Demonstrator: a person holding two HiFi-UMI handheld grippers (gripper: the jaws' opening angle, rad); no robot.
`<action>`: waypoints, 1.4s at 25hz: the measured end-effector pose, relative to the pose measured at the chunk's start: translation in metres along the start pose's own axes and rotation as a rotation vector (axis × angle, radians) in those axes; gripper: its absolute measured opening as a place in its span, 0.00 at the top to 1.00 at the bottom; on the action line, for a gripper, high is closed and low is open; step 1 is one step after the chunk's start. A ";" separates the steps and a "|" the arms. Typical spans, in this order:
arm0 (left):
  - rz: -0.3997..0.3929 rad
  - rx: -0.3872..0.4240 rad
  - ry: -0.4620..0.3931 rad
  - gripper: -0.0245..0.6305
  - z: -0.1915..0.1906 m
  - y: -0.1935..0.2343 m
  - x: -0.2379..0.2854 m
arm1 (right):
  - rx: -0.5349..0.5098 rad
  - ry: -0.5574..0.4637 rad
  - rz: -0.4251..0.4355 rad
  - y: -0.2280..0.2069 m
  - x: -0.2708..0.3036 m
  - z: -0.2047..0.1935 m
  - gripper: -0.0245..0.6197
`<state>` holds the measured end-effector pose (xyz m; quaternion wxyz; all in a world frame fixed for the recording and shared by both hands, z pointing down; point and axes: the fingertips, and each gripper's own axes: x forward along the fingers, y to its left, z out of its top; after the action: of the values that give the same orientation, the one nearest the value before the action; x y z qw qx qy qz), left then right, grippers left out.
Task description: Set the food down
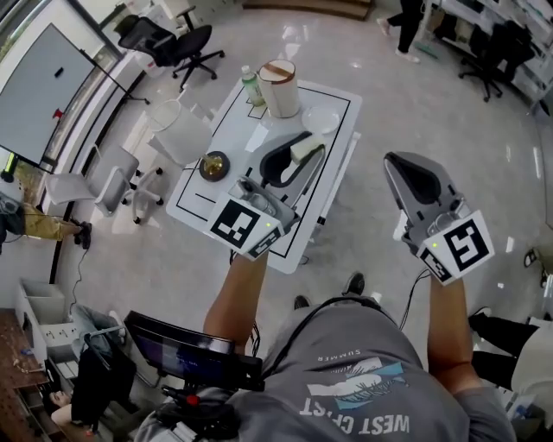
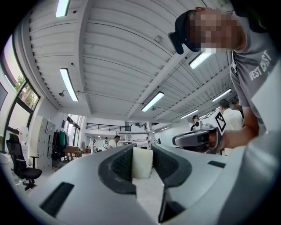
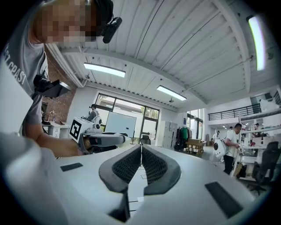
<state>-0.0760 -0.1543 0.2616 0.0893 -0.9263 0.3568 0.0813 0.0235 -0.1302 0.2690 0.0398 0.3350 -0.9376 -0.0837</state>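
Note:
My left gripper (image 1: pixel 311 145) hangs over the middle of the white table (image 1: pixel 200 200), shut on a pale, blocky piece of food (image 1: pixel 306 148). In the left gripper view the white block (image 2: pixel 142 162) sits upright, squeezed between the two dark pads, with the gripper (image 2: pixel 142 163) tilted up toward the ceiling. My right gripper (image 1: pixel 394 164) is off the table's right side over the floor, with its jaws pressed together and nothing in them (image 3: pixel 141 157). Each gripper view also shows the other gripper, the right gripper (image 2: pixel 195 139) and the left gripper (image 3: pixel 100 139).
On the table stand a white tub with a brown rim (image 1: pixel 278 86), a small bottle (image 1: pixel 251 86), a pale plate (image 1: pixel 320 119) and a dark bowl (image 1: pixel 214 164). White chairs (image 1: pixel 112 177) and a black office chair (image 1: pixel 186 47) stand left of the table. A person (image 1: pixel 406 26) walks at the far side.

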 end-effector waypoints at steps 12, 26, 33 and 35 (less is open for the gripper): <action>0.078 0.035 0.051 0.80 -0.028 -0.014 0.111 | 0.028 -0.037 0.093 -0.110 -0.020 -0.024 0.95; 0.110 0.033 0.106 0.80 -0.065 0.017 0.153 | 0.074 -0.032 0.074 -0.169 -0.011 -0.060 0.95; 0.114 0.012 0.114 0.80 -0.082 0.065 0.155 | 0.066 -0.003 0.053 -0.180 0.026 -0.067 0.95; 0.107 0.009 0.112 0.80 -0.083 0.077 0.156 | 0.064 0.002 0.045 -0.181 0.037 -0.066 0.95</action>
<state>-0.0070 -0.3299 0.3009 0.0688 -0.9087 0.4105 0.0326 0.1162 -0.3002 0.3016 0.0320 0.3151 -0.9471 -0.0524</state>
